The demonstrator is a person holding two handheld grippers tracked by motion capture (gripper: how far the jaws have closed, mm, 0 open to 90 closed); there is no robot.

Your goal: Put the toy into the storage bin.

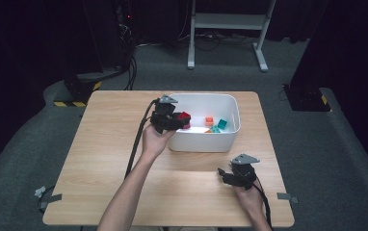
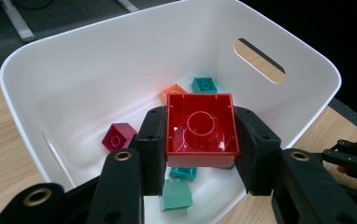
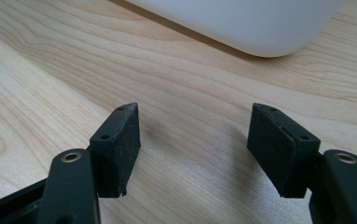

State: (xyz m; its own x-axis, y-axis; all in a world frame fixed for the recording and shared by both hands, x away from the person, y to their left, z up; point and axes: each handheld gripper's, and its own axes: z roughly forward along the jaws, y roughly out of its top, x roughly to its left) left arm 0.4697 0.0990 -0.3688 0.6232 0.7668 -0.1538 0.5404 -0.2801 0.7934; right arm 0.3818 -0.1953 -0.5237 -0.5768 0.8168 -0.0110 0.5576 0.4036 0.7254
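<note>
My left gripper [image 2: 200, 135] is shut on a red brick [image 2: 201, 128], whose hollow underside faces the camera, and holds it above the white bin [image 2: 74, 60]. From the high view the left gripper [image 1: 175, 120] hangs over the bin's left rim [image 1: 206, 96] with the red brick [image 1: 184, 116] in its jaws. Several small bricks lie on the bin floor: a magenta one [image 2: 118, 136], an orange one [image 2: 174, 89], a teal one [image 2: 203, 84] and a mint one [image 2: 176, 196]. My right gripper [image 3: 193, 140] stands open over bare wood, in front of the bin.
The bin sits at the back middle of a wooden table [image 1: 100, 159]. A cutout handle [image 2: 260, 60] opens in the bin's far wall. The right gripper [image 1: 226, 175] rests near the table's front right. Dark floor and a white stand [image 1: 225, 21] lie beyond.
</note>
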